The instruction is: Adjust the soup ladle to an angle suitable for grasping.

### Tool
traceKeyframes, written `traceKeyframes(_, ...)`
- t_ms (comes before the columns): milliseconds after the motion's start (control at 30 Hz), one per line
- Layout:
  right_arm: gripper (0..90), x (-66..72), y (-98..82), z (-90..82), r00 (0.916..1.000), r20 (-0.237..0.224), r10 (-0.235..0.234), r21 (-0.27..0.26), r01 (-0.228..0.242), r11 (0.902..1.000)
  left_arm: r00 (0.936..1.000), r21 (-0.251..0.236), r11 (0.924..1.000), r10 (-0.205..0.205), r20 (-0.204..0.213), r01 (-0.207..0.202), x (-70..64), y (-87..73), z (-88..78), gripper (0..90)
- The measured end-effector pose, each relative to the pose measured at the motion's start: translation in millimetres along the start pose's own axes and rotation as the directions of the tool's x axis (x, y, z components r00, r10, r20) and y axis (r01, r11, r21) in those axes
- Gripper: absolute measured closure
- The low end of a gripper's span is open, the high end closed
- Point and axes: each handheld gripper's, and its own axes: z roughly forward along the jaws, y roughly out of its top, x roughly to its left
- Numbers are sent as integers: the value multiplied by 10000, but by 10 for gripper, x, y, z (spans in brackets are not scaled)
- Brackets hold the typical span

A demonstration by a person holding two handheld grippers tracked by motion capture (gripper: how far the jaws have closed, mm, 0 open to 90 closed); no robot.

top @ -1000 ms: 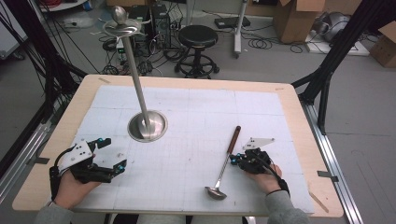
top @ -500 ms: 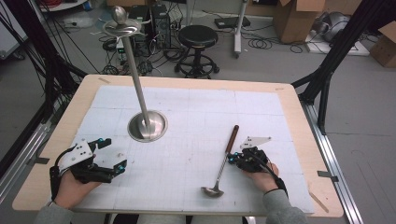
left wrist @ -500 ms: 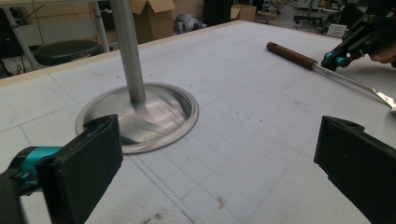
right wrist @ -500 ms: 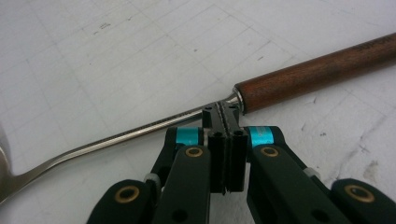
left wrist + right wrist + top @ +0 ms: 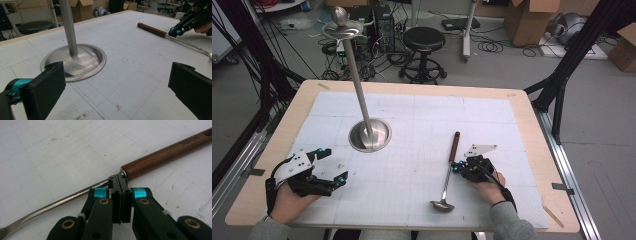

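Note:
A ladle with a brown wooden handle and a steel bowl lies on the white gridded mat, bowl toward me. My right gripper is shut on its thin steel shank just below the wood. In the right gripper view the ladle runs across and the right gripper pinches the shank with jaws pressed together. My left gripper rests at the mat's front left, open and holding nothing. In the left gripper view the left gripper has its jaws wide apart, and the ladle and the right gripper show far right.
A steel stand with a round dished base and a tall pole topped by a small disc stands left of centre; the stand is close ahead of my left jaws. The wooden table borders the mat. A stool and boxes lie beyond.
The ladle has shifted slightly to the left with my right gripper, its handle end swinging a little left. The left gripper has stayed put.

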Motion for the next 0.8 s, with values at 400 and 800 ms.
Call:
traceKeyframes(400,900,-15,89,120,9994,-305,-153,-111,150,9998,10000,-1,10000,-24,-16,24,-2,-7,-23,17)
traceKeyframes(800,900,45,240,284,9960,-567,-688,-107,683,9976,9999,25,10000,-60,-124,60,-1,-20,-51,17)
